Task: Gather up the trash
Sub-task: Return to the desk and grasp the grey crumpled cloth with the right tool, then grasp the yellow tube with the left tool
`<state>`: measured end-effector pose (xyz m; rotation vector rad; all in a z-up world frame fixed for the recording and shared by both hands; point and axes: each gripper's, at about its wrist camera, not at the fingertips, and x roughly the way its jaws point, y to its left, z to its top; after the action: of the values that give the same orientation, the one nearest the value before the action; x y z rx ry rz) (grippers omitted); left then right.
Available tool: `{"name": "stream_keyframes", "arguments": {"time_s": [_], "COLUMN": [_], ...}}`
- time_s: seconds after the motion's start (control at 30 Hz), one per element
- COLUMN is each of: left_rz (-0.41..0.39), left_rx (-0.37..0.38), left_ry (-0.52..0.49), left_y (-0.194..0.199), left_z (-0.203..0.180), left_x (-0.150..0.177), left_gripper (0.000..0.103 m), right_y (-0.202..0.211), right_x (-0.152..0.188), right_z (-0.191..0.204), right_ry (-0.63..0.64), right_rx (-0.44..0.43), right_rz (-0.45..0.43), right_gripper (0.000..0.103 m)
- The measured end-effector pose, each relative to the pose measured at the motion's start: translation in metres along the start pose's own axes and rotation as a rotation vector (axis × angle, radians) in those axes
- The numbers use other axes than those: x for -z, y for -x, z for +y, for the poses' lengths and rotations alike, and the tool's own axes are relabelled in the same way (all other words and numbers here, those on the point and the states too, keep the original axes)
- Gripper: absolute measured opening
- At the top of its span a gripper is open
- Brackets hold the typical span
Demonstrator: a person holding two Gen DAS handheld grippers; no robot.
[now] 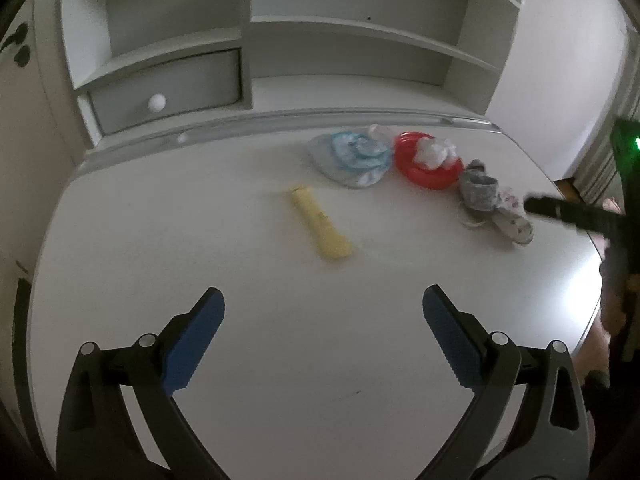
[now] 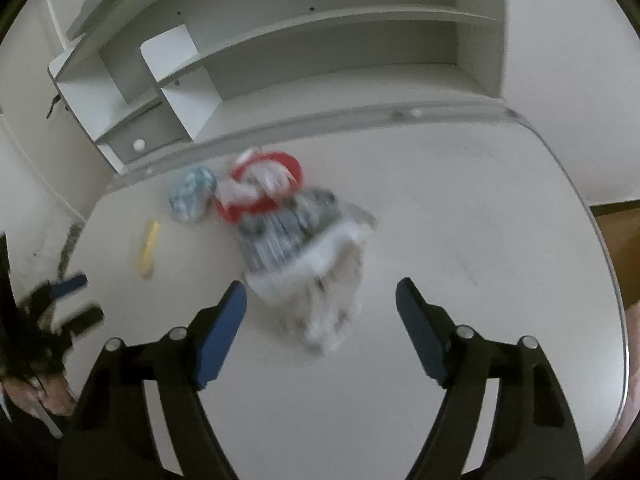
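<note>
Both grippers, left [image 1: 323, 308] and right [image 2: 321, 304], hang spread apart over a smooth white desk [image 1: 280, 360]. Beyond lie a flat yellow tube [image 1: 321, 227], crumpled tissue [image 1: 434, 152] in a glossy red bowl [image 1: 428, 166], and soft socks [image 1: 494, 206].

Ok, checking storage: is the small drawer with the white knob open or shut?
Shut: the drawer front sits flush within the shelf unit, no gap showing.

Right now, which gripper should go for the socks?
Right, probably. The socks lie just ahead of the open right gripper, almost between its fingers. The left gripper, also open, faces the yellow tube, with the socks off to its right past the red ring.
</note>
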<state>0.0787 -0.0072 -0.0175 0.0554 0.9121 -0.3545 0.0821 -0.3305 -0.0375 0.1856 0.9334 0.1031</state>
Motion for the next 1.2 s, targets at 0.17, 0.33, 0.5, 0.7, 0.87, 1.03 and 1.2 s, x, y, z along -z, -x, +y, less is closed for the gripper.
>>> {"name": "stream_keyframes", "arguments": {"time_s": [0.17, 0.33, 0.5, 0.7, 0.87, 1.03, 1.2], "left_rz": [0.023, 0.032, 0.056, 0.057, 0.084, 0.084, 0.091], "left_rx": [-0.006, -0.017, -0.033, -0.061, -0.086, -0.125, -0.113], "left_ry": [0.012, 0.008, -0.007, -0.007, 0.034, 0.025, -0.013], "left_y": [-0.007, -0.024, -0.049, -0.066, -0.078, -0.075, -0.069], "left_z": [0.004, 0.006, -0.002, -0.012, -0.008, -0.007, -0.015], "left_x": [-0.005, -0.016, -0.034, -0.05, -0.054, -0.054, -0.051], "left_gripper": [0.096, 0.096, 0.096, 0.096, 0.093, 0.055, 0.012], "right_y": [-0.025, -0.056, -0.052, 0.0, 0.018, 0.032, 0.059], "right_x": [-0.034, -0.033, -0.03, -0.027, -0.022, -0.014, 0.011], "right_z": [0.034, 0.062, 0.067, 0.063, 0.063, 0.053, 0.023], "right_ry": [0.113, 0.229, 0.26, 0.212, 0.216, 0.192, 0.126], "right_rx": [-0.017, 0.042, 0.104, 0.03, 0.017, 0.006, 0.043], "right_rz": [0.047, 0.125, 0.096, -0.04, -0.06, -0.069, -0.099], "right_gripper": [0.075, 0.053, 0.022, 0.015, 0.015, 0.015, 0.015]}}
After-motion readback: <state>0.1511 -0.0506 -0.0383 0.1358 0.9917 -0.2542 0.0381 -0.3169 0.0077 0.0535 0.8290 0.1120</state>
